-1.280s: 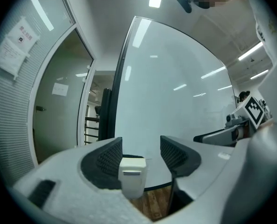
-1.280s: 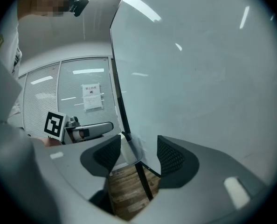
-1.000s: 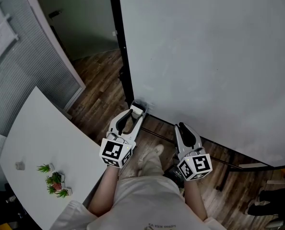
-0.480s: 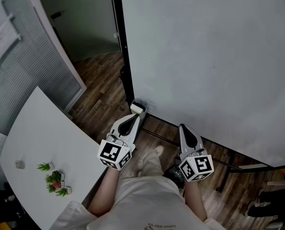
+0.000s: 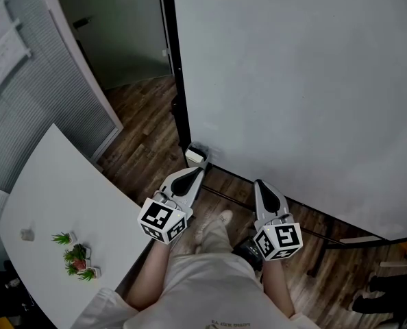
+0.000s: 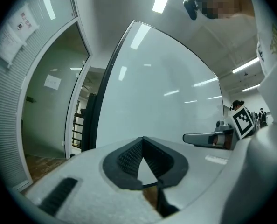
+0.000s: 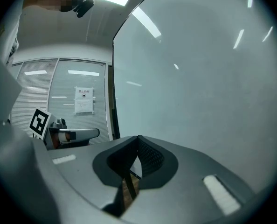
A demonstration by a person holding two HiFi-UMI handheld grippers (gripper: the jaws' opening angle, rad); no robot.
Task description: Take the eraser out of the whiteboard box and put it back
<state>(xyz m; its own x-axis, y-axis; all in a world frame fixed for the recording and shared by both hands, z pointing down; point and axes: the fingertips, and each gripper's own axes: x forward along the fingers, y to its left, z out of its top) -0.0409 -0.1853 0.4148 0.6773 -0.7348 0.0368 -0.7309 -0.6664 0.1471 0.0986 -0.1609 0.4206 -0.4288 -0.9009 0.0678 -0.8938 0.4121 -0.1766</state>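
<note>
Now, head view: both tools are held level before the whiteboard [image 5: 292,81]. The left tool [image 5: 196,173] has its tip just short of the small pale box [image 5: 195,156] at the board's lower left corner, and the right tool [image 5: 259,183] sits alongside, clear of the box.
Change: a second ago the left jaws stood apart near that box. Now both pairs are pinched together.
Left tool view: the pads meet at the tip with nothing between them, and only whiteboard lies ahead.
Right tool view: same story, jaws together and empty.
Eraser: it is in neither tool. I can't make it out, so it is presumably in the box.
Meaning: the jaws closed on air, so no pick is under way.
</note>
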